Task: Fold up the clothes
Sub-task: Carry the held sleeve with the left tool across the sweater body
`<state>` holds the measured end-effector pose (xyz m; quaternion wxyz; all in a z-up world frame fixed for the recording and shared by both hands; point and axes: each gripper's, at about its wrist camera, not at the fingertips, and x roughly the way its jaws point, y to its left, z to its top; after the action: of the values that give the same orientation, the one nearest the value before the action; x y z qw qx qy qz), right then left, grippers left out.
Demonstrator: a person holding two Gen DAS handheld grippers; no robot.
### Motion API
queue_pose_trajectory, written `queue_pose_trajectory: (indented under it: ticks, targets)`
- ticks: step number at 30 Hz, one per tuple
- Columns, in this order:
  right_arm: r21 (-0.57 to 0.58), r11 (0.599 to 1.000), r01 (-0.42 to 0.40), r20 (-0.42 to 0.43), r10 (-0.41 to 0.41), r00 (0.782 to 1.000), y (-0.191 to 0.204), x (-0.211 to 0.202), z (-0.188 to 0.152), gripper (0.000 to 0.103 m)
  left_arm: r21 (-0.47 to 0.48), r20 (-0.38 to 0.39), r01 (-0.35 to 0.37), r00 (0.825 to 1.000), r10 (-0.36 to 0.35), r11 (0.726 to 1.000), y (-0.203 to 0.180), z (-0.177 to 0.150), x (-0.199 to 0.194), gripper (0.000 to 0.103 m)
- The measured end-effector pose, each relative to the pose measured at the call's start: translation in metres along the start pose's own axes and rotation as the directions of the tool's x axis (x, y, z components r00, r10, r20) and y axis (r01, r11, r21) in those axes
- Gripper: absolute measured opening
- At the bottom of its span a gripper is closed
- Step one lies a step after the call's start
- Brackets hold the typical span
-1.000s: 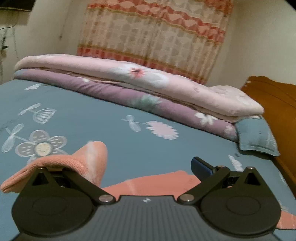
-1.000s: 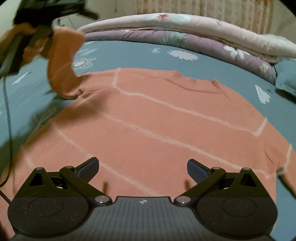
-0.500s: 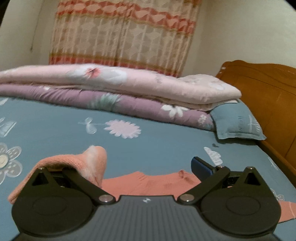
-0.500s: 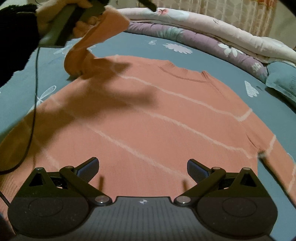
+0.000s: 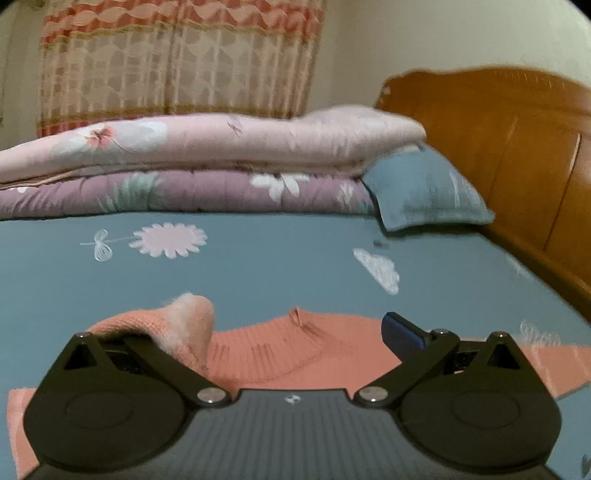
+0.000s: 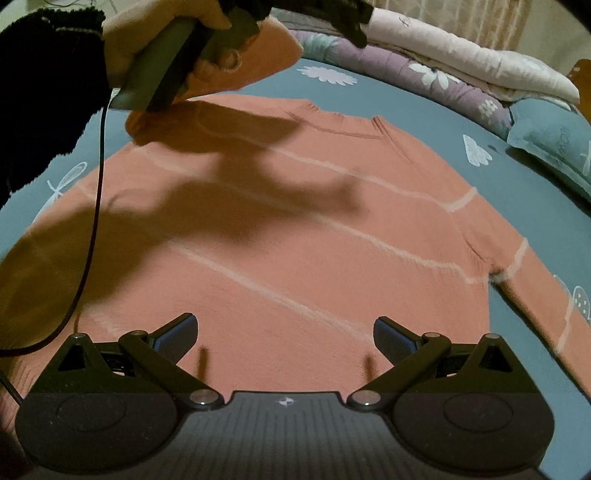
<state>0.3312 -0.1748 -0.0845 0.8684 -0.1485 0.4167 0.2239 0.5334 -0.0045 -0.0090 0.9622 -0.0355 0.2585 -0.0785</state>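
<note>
An orange sweater with thin pale stripes lies flat on the blue bedsheet, collar at the far side. Its left sleeve is lifted and draped over the left finger of my left gripper, whose jaws stand wide apart; that finger is hidden under the cloth. In the right wrist view a hand holds the left gripper above the sweater's left shoulder, sleeve hanging on it. My right gripper hovers open over the sweater's lower body with nothing in it. The other sleeve lies flat at the right.
Folded pink and purple quilts are stacked along the far side of the bed. A blue pillow lies against the wooden headboard. A curtain hangs behind. A black cable trails from the left gripper across the sweater.
The left gripper has carried the lifted sleeve to the right, over the sweater's shoulder towards the collar, and swung towards the headboard. The right gripper has stayed open over the lower body.
</note>
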Motion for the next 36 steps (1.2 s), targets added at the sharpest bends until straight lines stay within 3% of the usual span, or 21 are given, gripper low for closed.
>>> queue_pose_trajectory:
  ticks: [6,17,24,29,32,33,36]
  targets:
    - [0.027,1.0,0.01,-0.002,-0.01,1.0,-0.005,0.005,-0.001,0.103,0.081,-0.072,0.026,0.997,-0.02,0.996,-0.02,-0.016,0.02,0.102]
    - [0.12,0.992,0.033,-0.014,-0.031,0.999,-0.016,0.005,-0.006,0.103,0.185,-0.134,0.03,0.991,-0.005,0.982,-0.043,-0.03,0.045,0.102]
    - [0.16,0.986,0.048,0.013,-0.05,0.999,-0.02,0.002,-0.006,0.103,0.352,-0.172,0.028,0.984,0.035,0.935,-0.068,-0.055,0.05,0.102]
    - [0.201,0.978,0.053,0.012,-0.056,0.998,-0.026,0.001,-0.009,0.103,0.487,-0.19,0.077,0.982,0.019,0.87,-0.089,-0.062,0.047,0.102]
    - [0.222,0.973,0.063,0.033,-0.072,0.997,-0.03,-0.002,-0.011,0.103,0.531,-0.249,0.125,0.968,0.014,0.838,-0.095,-0.069,0.049,0.102]
    - [0.231,0.971,0.061,0.037,-0.071,0.997,-0.032,-0.002,-0.011,0.103,0.531,-0.258,0.133,0.966,0.011,0.837,-0.096,-0.071,0.05,0.102]
    - [0.255,0.965,0.058,0.048,-0.073,0.996,-0.036,-0.003,-0.011,0.103,0.467,-0.29,0.176,0.956,-0.038,0.867,-0.089,-0.068,0.047,0.102]
